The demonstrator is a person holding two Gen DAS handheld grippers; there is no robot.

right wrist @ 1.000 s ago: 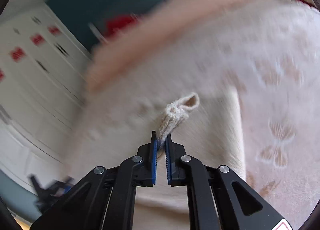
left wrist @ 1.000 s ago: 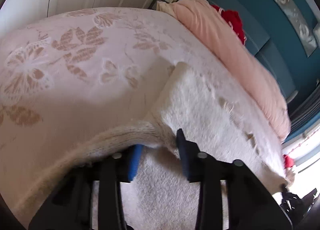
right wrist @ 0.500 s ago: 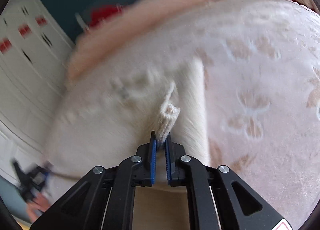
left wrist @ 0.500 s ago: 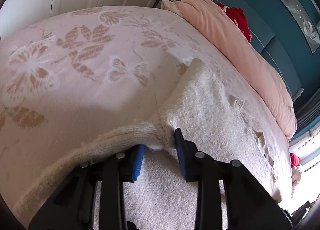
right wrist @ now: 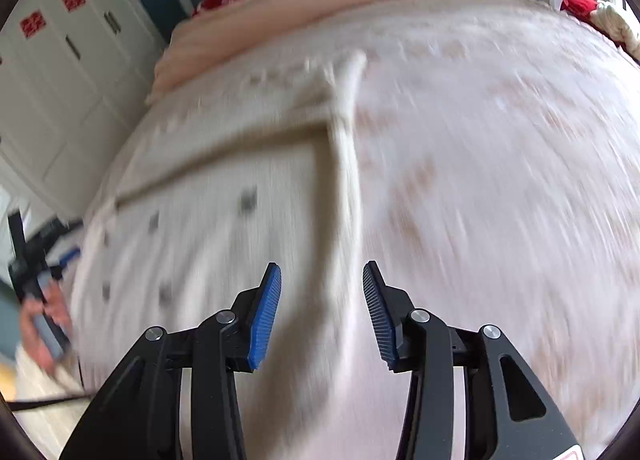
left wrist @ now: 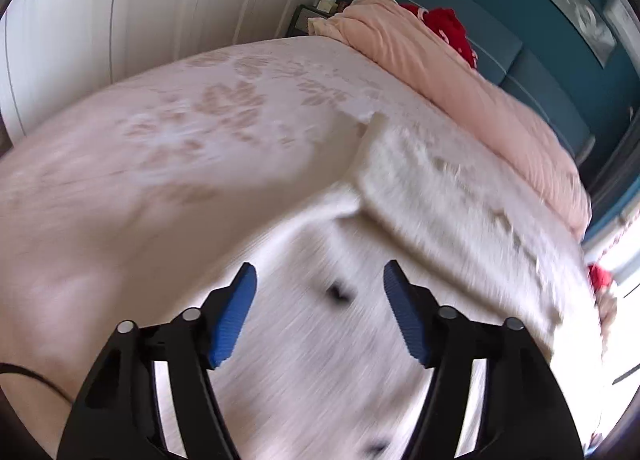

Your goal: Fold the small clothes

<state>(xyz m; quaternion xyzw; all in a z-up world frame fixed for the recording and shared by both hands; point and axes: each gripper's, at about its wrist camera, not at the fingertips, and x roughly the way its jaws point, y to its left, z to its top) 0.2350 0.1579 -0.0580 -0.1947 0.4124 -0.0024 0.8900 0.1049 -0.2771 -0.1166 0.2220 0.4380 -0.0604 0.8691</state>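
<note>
A cream knitted garment (left wrist: 460, 212) with small dark spots lies flat on the pink floral bedspread (left wrist: 160, 148); a folded-over layer crosses it. My left gripper (left wrist: 318, 284) is open and empty just above the garment. The garment also shows in the right wrist view (right wrist: 224, 228), where its right edge runs up the middle. My right gripper (right wrist: 322, 280) is open and empty above that edge. Both views are blurred by motion.
A rolled peach duvet (left wrist: 460, 72) lies along the head of the bed with a red item (left wrist: 444, 26) behind it. White wardrobe doors (left wrist: 120, 12) stand beyond the bed. The other hand and gripper (right wrist: 40, 292) show at the left in the right wrist view.
Both grippers have let go of the garment and opened wide. The garment's held parts have dropped onto it, and both grippers have pulled back and up.
</note>
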